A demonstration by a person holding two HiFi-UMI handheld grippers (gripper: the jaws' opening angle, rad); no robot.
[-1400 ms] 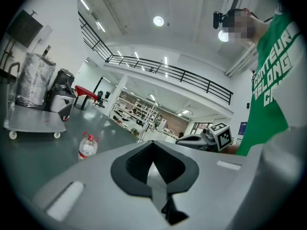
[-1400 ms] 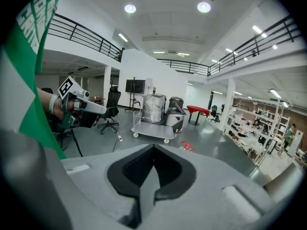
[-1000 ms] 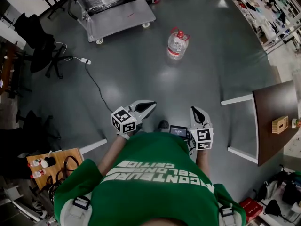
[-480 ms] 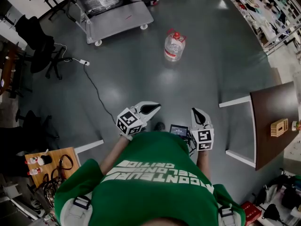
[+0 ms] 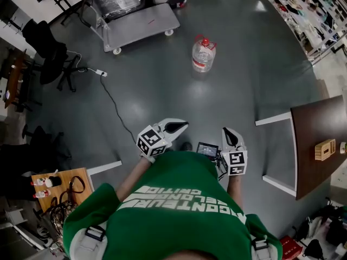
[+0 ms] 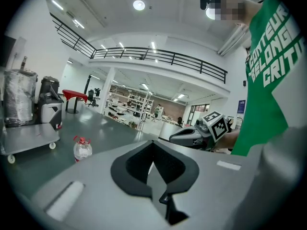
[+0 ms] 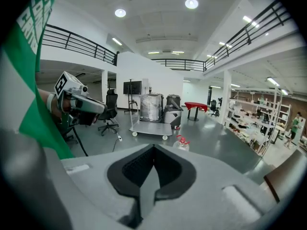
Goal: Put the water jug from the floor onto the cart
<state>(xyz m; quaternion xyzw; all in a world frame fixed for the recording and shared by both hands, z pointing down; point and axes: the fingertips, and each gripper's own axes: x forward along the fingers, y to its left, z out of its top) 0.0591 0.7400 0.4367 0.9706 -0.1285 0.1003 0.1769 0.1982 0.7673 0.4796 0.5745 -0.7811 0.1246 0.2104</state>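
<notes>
Left gripper drifted toward right gripper, both closed, empty; one water jug ahead.

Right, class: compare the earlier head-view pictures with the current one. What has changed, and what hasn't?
The left gripper has drifted slightly right, toward the right gripper. Nothing was grasped or released. Both keep their jaws shut and empty; the water jug stands untouched on the floor, off the cart.

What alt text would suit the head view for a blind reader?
A person in a green shirt holds a shut left gripper and shut right gripper over a grey floor. Ahead, a water jug stands apart from a flat cart.
</notes>
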